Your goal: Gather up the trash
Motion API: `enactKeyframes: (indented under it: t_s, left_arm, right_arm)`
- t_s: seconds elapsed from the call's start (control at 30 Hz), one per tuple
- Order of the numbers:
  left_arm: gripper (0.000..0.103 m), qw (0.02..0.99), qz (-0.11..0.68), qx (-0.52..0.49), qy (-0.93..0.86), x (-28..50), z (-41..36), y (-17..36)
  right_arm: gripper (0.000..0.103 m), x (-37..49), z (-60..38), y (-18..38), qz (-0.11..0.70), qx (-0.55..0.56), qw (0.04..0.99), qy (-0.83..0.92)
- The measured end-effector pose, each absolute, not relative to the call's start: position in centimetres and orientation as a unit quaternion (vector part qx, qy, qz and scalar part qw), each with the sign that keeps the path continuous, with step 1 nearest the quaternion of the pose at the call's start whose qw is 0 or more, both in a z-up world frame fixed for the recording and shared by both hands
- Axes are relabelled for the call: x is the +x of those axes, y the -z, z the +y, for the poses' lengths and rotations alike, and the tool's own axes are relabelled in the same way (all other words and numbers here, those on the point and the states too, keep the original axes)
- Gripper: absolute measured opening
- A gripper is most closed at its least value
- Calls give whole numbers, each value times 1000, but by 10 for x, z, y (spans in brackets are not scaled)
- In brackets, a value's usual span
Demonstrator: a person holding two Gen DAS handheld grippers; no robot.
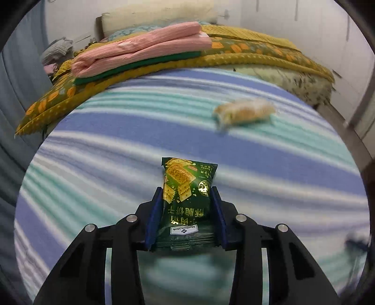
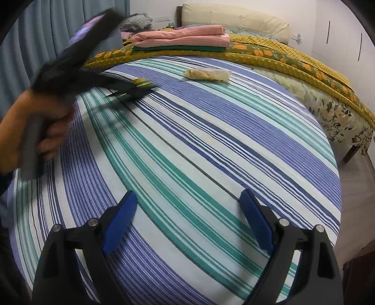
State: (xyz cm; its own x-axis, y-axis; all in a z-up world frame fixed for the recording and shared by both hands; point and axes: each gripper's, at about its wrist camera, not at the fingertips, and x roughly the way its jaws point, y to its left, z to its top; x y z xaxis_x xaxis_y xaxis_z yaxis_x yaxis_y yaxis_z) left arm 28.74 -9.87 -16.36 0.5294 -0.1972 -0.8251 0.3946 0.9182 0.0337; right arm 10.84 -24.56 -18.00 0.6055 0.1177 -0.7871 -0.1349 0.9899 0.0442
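Observation:
A dark green cracker packet (image 1: 187,199) with gold print stands between the blue pads of my left gripper (image 1: 187,194), which is shut on its sides. In the right wrist view that left gripper (image 2: 138,90) is blurred, held by a hand (image 2: 35,131) at the left, with the green packet (image 2: 140,83) at its tip. A clear wrapper with a pale snack (image 1: 245,112) lies on the striped bed sheet (image 1: 105,152) further off; the same wrapper (image 2: 207,74) shows in the right wrist view. My right gripper (image 2: 188,201) stands open over the sheet, nothing between its fingers.
Folded pink and green bedding (image 2: 180,38) lies on a yellow-patterned quilt (image 2: 293,61) across the far part of the bed. A cream headboard cushion (image 2: 234,21) stands behind. Blue curtains (image 2: 46,35) hang at the left. The bed's right edge drops to the floor (image 2: 358,178).

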Motion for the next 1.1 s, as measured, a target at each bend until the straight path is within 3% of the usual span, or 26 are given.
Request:
enactKeyframes:
  t_s: [0.17,0.33,0.63,0.93,1.1]
  left_arm:
    - [45,866,456,102,180,255,-53,165]
    - [78,875,441,105,167,252,-44,170]
    - [97,871,455,88,162,262,-38,175]
    - [98,871,456,87,162,263,-38,176]
    - [98,871,456,86,162,263,-38,176]
  right_arm:
    - [88,108,-245,180,440,-11,896,-64]
    - [91,109,-247,181,444,-5,894,-59]
    - [92,138,-265,177,458,31,885,-75]
    - [91,247,-275,172,464,145,871,-71]
    - [85,314,-258,173,451,151,879,-42]
